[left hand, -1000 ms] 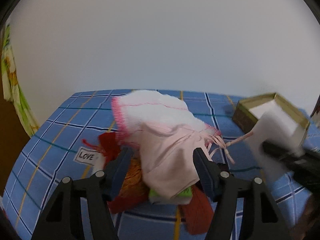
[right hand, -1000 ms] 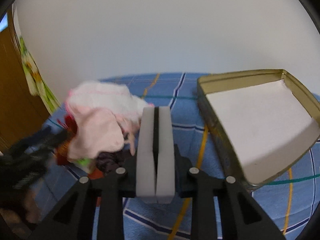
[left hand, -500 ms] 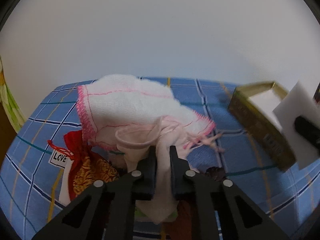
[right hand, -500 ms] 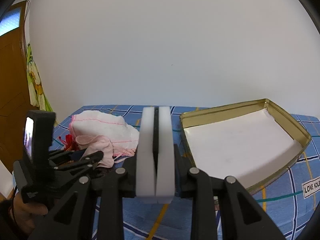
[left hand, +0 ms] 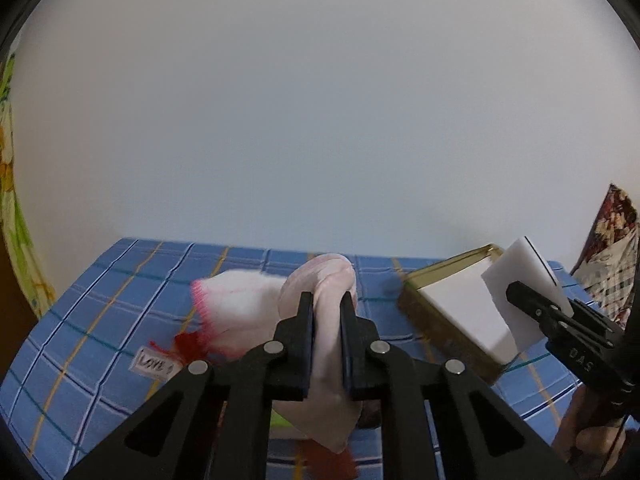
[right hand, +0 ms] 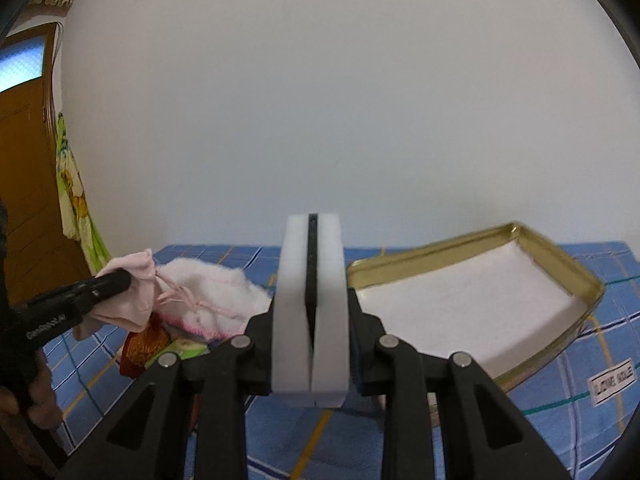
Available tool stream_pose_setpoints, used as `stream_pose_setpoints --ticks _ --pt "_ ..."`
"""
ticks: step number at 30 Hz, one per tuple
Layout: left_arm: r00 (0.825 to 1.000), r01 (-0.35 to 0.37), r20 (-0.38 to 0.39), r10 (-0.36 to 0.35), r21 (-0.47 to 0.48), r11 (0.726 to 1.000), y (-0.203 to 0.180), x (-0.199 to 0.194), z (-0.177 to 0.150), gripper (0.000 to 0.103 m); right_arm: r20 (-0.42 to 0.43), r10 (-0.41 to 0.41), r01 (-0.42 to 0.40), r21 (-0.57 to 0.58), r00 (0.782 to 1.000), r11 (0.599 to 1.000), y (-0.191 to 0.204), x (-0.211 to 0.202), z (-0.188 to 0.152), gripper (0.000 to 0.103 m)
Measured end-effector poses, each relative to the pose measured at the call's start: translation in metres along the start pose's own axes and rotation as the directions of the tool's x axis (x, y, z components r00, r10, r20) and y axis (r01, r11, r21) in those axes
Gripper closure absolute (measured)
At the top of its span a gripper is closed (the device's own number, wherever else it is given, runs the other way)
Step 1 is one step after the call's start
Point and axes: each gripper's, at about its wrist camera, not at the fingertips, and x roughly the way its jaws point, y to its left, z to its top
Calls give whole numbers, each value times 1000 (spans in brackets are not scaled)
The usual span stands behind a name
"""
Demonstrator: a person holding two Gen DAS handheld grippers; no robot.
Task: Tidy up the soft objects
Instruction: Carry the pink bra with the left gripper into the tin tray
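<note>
Two tongs: your left tongs (left hand: 326,312) pinch the limp, light pink drawstring pouch (left hand: 328,360) mid-body; right tongs (right hand: 311,240) are closed, empty, at 3 o'clock.

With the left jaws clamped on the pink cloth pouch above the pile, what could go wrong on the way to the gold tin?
1. The pink pouch has drawstrings trailing onto the white pink-edged towel; lifting may drag the towel along.
2. The left gripper pinches only a fold, so the pouch could slip out.
3. The right gripper, shut on white foam pads, hangs near the gold tin and may block the drop.
</note>
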Motion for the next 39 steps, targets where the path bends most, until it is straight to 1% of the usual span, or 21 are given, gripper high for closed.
stream_pose_setpoints --ticks 3,4,6,8,11,13,17,19,20,23,25,33,37,39 --pt "999 49 20 -49 5 999 -23 7 6 90 48 -67 67 2 997 998 -18 -11 5 76" --pt "998 62 24 -62 14 998 -31 8 8 90 57 -101 101 2 993 995 -27 -13 6 76" --pt "996 88 28 -88 22 996 -47 15 12 90 62 -157 156 10 986 988 -46 -14 8 76" --pt "993 118 26 -119 20 993 -65 27 14 90 59 -197 195 41 979 980 -69 -15 9 76" --pt "985 171 4 -171 11 985 -92 49 16 90 58 -276 274 38 959 961 -93 -16 9 76" --pt "983 184 -13 -184 22 983 -112 64 14 90 47 -316 314 30 948 949 -107 -14 7 76" --pt "978 199 -77 -196 40 979 -146 97 3 90 -9 -374 374 42 927 926 -129 -3 4 76" --pt "975 200 -110 -194 45 979 -163 108 -1 90 -37 -383 384 53 923 922 -135 2 3 76" --pt "972 207 -123 -201 39 978 -164 110 -2 90 -52 -396 398 49 917 916 -137 5 2 76" --pt "968 206 -152 -198 40 978 -180 119 -7 90 -86 -400 405 41 912 914 -137 13 -1 76" --pt "966 208 -164 -199 40 977 -184 123 -9 90 -105 -412 417 31 905 908 -136 16 -3 76" --pt "966 197 -183 -182 68 978 -195 136 -18 90 -135 -416 423 20 899 906 -128 23 -8 76" --pt "972 172 -180 -151 108 979 -199 138 -23 90 -141 -416 423 23 899 906 -131 27 -11 76" --pt "973 170 -180 -147 117 978 -201 138 -24 90 -141 -415 422 24 899 906 -138 31 -9 76"
